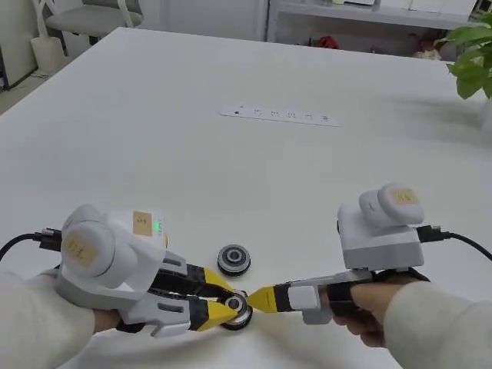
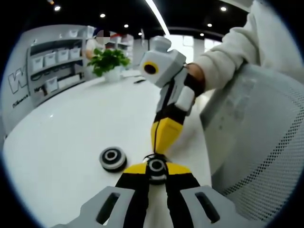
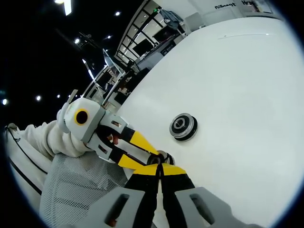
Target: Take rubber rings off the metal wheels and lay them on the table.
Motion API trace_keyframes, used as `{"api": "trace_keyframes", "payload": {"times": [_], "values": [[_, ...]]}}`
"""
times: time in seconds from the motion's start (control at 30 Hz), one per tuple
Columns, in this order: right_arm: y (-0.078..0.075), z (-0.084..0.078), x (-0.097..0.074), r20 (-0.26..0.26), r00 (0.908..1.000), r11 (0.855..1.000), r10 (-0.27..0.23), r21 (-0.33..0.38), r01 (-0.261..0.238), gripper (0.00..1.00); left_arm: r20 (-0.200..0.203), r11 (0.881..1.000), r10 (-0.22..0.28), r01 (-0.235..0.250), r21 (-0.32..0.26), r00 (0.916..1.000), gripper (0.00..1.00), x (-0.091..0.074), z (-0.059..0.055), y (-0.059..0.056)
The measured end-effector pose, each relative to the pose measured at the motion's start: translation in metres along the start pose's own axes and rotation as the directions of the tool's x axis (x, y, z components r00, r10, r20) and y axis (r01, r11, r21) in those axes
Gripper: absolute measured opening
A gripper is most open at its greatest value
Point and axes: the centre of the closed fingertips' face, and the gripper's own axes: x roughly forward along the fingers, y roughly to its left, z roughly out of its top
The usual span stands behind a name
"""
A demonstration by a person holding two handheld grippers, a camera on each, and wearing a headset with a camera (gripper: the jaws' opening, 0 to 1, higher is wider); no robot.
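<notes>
Head view: On the white table, a small metal wheel with a black rubber ring sits between the yellow-tipped jaws of the left gripper, which are clenched on it from its left. The right gripper comes in from the opposite side, its jaws pressed together and the tip touching that wheel's right edge. A second metal wheel with a black ring lies flat just beyond the gripped wheel, apart from both grippers. A white power strip lies well beyond it.

Left gripper view: The gripped wheel lies squarely between the left gripper's two yellow tips, one on each flank. The right gripper meets the wheel's far edge, its jaws closed to a single point. The second wheel is near the gripped wheel, to its left.

Right gripper view: The right gripper's jaws are together. The gripped wheel is at their tips; whether they pinch its ring cannot be told. The left gripper clamps it from the left. The second wheel lies beyond it.
</notes>
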Motion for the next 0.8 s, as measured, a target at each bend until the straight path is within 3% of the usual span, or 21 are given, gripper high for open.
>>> {"api": "trace_keyframes", "payload": {"times": [0.8], "values": [[0.0059, 0.0005, 0.0024, -0.007, 0.9999, 0.999, 0.012, -0.045, -0.012, 0.00, -0.004, 1.000, 0.000, 0.000, 0.007, 1.0000, 0.13, 0.0000, -0.0003, 0.0002]]}}
